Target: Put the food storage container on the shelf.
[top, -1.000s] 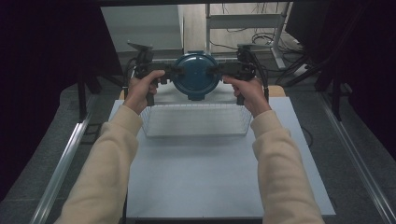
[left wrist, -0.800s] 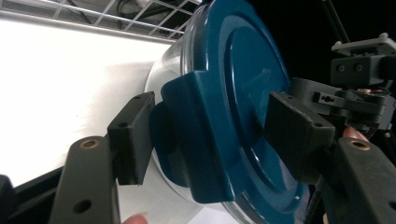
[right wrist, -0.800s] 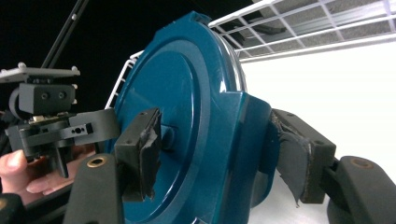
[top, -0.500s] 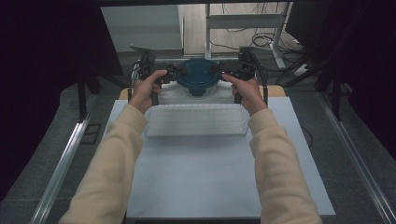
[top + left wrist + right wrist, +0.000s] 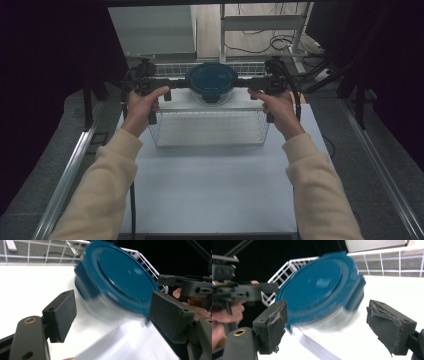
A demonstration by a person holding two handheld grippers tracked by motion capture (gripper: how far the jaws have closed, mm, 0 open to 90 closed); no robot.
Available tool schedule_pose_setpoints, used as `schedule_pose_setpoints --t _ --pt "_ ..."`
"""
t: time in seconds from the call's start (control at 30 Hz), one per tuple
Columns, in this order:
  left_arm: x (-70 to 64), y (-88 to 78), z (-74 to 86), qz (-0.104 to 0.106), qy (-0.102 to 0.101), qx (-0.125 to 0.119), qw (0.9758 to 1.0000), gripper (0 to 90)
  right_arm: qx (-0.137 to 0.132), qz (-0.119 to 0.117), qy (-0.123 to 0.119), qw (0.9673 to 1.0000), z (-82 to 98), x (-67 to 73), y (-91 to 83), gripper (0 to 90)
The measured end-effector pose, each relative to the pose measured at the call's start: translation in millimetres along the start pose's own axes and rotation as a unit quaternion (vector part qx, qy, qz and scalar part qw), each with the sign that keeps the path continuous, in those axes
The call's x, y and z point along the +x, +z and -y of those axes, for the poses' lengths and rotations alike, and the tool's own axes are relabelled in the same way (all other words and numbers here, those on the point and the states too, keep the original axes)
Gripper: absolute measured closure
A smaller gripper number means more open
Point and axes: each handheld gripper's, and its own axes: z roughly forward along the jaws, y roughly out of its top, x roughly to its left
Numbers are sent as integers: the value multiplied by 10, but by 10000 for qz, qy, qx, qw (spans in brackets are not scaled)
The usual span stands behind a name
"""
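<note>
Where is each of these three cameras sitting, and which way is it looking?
High view: above the person's side, looking forward and down at the table; both forearms and hands show.
Left gripper view: rides the left gripper, looking along its open jaws at the blue-lidded container.
Right gripper view: rides the right gripper, jaws open, facing the same container.
Shared: all see the container and white wire basket.

White table (image 5: 210, 190) fills the lower centre of the high view. A clear bin (image 5: 210, 127) sits on it at mid-frame. A wire basket (image 5: 175, 69) sits at the far edge, upper centre, holding a blue-lidded container (image 5: 212, 80).
</note>
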Motion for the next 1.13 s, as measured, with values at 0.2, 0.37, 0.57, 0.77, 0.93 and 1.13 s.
schedule_pose_setpoints --t 0.2,0.37,0.57,0.77,0.93,1.13 --pt "-150 -278 504 -106 535 27 9985 220 69 171 -598 9980 436 70 -313 176" --pt "-183 -411 989 -55 715 96 9974 219 82 256 -943 9952 878 104 -525 181" --pt "-174 -437 1482 -246 899 249 9953 220 109 395 -1212 9918 1360 169 -664 187" --pt "-63 -387 1889 -353 869 582 9939 221 397 464 -1200 9909 1885 111 -631 190" --pt "-31 -359 2007 -465 875 674 9928 222 555 549 -1158 9902 2051 26 -572 190" --pt "-24 -415 2043 -518 858 592 9932 220 375 580 -1239 9899 2064 43 -596 186"
